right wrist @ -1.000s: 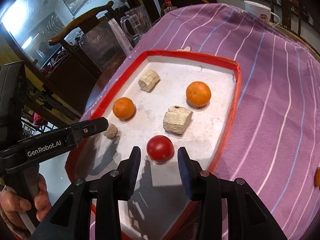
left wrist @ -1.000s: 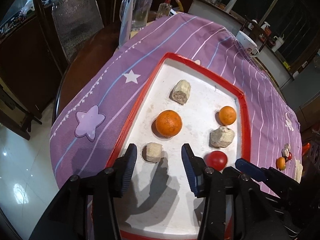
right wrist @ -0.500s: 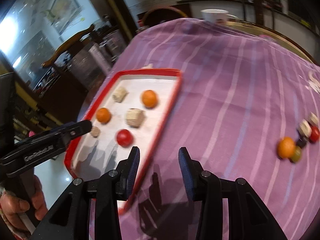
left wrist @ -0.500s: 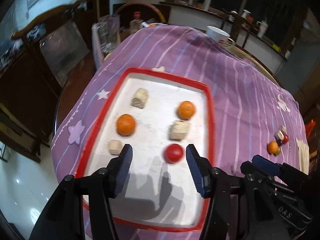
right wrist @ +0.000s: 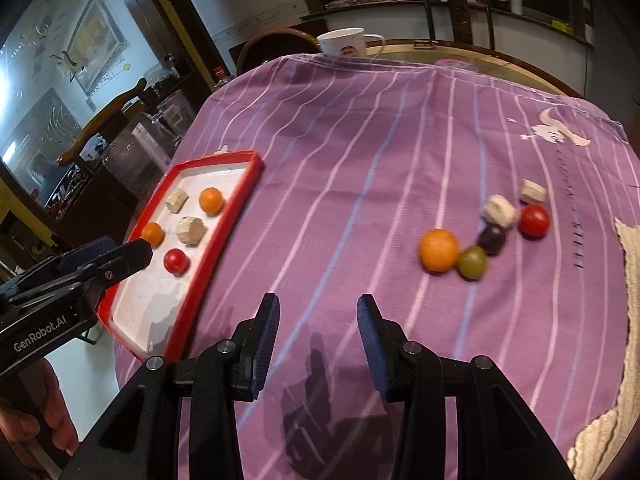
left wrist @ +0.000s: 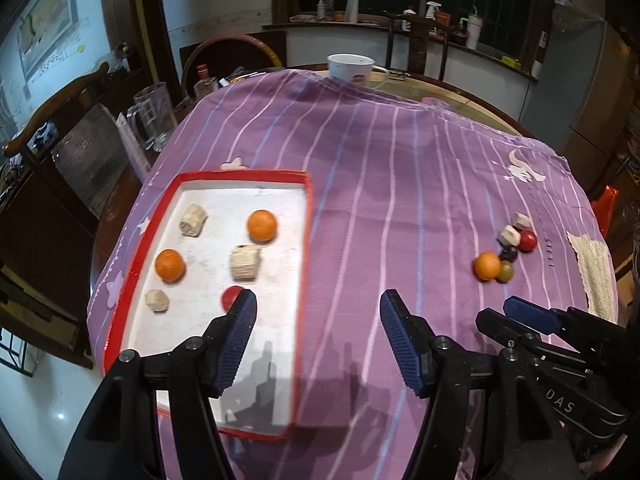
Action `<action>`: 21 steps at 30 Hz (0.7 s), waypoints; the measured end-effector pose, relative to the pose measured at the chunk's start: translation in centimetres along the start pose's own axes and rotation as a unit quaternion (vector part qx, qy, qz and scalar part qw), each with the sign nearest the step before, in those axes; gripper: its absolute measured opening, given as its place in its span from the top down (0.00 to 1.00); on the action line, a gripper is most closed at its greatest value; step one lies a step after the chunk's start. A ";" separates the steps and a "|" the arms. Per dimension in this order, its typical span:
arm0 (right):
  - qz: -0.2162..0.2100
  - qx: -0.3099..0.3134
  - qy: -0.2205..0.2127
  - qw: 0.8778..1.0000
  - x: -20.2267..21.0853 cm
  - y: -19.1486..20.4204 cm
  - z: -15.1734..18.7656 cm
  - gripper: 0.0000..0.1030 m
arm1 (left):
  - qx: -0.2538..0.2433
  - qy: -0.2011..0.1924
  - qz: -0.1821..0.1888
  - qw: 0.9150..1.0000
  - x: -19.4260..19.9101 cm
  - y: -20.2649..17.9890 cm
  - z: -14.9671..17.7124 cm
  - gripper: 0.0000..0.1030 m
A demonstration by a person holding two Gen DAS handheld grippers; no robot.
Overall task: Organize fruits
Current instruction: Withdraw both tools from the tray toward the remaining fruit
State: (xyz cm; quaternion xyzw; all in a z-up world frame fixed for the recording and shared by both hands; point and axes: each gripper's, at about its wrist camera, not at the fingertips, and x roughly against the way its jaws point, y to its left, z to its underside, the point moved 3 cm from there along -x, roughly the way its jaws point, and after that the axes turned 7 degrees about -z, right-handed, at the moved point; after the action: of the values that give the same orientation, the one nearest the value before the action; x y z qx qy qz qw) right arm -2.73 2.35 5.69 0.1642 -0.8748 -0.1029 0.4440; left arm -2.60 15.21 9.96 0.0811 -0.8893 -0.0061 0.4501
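Both tools empty, right tool point(right wrist: 318, 322) near loose fruit cluster point(right wrist: 486, 232)

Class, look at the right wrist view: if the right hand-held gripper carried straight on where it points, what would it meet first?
Probably bare purple striped tablecloth: nothing lies between its open fingers, and the orange sits off to the right.

Both wrist cameras look steeply down over a purple cloth point(left wrist: 360, 184); the left centres nearer the tray point(left wrist: 306, 240) at nine o'clock, and both share it.
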 end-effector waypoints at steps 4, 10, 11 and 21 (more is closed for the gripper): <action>0.004 -0.002 -0.001 1.000 0.9 -1.3 0.5 0.57 | -0.003 0.001 0.002 1.000 0.2 -1.8 0.2 0.36; 0.006 -0.006 0.000 1.000 1.8 -3.0 1.0 0.57 | -0.007 0.003 0.004 1.000 0.5 -3.5 0.5 0.36; 0.006 -0.006 0.000 1.000 2.0 -3.3 1.2 0.57 | -0.007 0.004 0.006 1.000 0.5 -3.8 0.5 0.36; 0.011 -0.020 0.005 1.000 2.4 -5.6 1.6 0.57 | -0.005 0.019 0.017 1.000 -0.4 -5.5 0.6 0.35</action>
State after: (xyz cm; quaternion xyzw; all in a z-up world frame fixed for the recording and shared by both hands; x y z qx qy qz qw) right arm -4.22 -3.64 4.74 0.1459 -0.8724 -0.1144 0.4524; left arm -2.07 9.84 8.87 0.0636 -0.8818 -0.0009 0.4674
